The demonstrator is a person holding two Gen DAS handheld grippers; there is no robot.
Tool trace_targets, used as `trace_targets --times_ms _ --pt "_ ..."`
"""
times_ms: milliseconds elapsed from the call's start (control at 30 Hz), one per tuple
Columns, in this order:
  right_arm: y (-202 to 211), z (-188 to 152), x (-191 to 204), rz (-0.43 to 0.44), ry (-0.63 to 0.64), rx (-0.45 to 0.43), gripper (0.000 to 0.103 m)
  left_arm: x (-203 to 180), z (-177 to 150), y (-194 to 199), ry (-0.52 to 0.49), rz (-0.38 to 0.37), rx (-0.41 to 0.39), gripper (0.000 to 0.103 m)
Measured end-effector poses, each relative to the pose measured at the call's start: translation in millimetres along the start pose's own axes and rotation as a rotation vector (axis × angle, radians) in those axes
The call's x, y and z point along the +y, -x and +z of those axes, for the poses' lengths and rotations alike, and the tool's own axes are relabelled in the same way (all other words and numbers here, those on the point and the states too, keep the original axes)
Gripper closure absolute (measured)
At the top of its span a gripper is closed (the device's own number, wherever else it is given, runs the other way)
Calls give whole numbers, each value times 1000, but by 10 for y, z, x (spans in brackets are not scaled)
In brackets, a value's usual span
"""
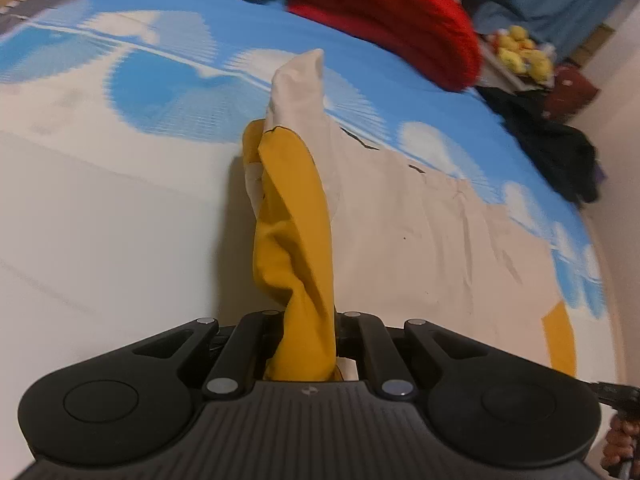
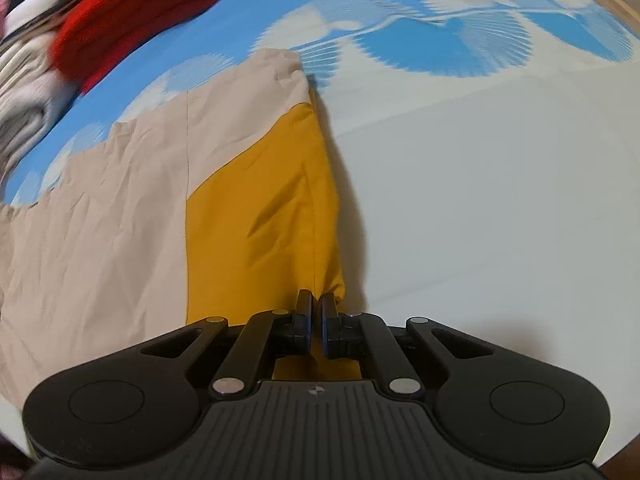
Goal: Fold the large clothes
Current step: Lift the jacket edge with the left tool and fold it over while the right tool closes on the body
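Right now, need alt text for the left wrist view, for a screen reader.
The left gripper is shut on a bunched fold of a beige and mustard-yellow garment, lifting it off a bed with a blue and white patterned sheet. The rest of the garment lies flat to the right; a red cloth lies at the far end.

I find no legible text, label, brand, number or sign in either of my wrist views.

Blue-and-white bedsheet (image 1: 168, 92), red knitwear (image 1: 396, 20), yellow fruit (image 1: 520, 54), dark clothes heap (image 1: 560, 152).
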State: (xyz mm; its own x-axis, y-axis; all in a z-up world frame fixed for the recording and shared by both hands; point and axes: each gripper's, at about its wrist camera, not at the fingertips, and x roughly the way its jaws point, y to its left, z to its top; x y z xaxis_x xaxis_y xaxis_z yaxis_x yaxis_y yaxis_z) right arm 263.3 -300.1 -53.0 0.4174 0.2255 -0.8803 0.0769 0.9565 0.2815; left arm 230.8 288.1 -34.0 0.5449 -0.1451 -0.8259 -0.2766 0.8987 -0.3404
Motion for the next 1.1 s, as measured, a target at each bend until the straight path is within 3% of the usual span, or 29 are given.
trace_targets --times_ms 133,167,367,600,867,1100 --pt "-47 -71 53 -43 31 52 97 8 15 146 -17 54 2 94" --pt "-28 -77 68 -57 34 44 93 -57 13 161 -33 64 -2 95" --pt "333 -130 65 -121 98 -125 88 -491 45 217 -85 64 -40 95" --pt "742 -93 -155 -75 68 -278 84 -1385 -40 305 -166 -80 -81 95" --pt "972 -87 -306 13 -5 -338 84 -2508 -288 216 -223 -254 -69 96" --pt "1053 -43 -318 52 -29 -372 84 -3504 -702 -200 -289 -314 -11 96"
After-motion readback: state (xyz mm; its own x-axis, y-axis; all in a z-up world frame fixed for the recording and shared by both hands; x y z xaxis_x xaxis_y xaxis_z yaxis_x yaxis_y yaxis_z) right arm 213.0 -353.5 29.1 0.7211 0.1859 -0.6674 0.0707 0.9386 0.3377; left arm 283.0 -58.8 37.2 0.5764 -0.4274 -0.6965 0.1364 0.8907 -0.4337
